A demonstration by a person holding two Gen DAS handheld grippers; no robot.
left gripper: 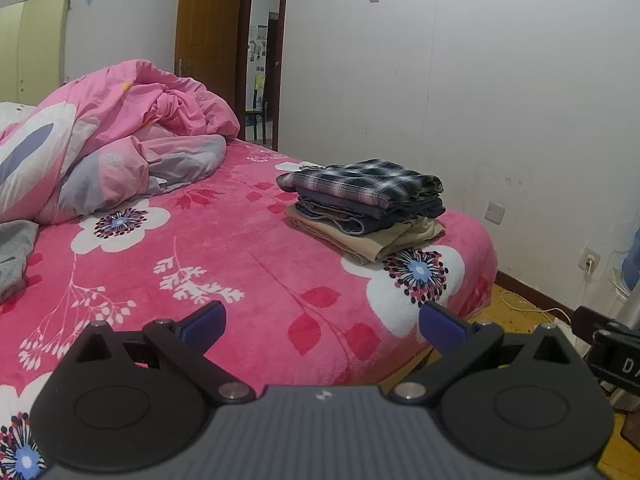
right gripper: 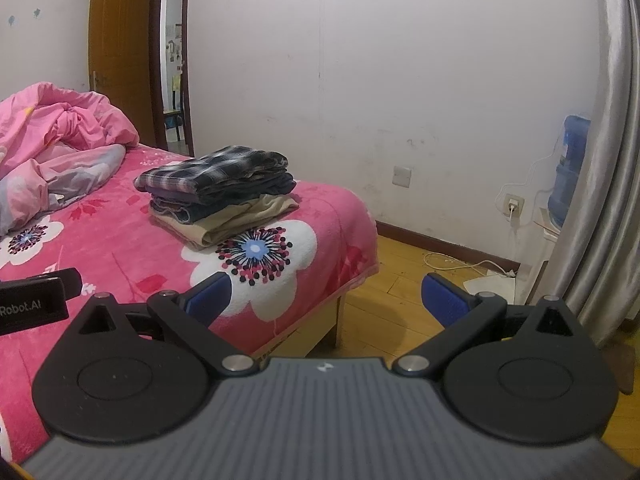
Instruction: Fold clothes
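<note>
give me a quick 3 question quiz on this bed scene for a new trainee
1. True or false: the left gripper is shut on a garment.
2. Multiple choice: what lies on top of the folded stack near the corner of the bed? A) a plaid garment B) a white towel C) a red sweater
3. Short answer: which item at the left edge of the left wrist view looks not yet folded?

Key
1. False: both it and the right gripper are open and hold nothing.
2. A, the plaid garment.
3. The grey garment, lying loose beside the pink duvet.
</note>
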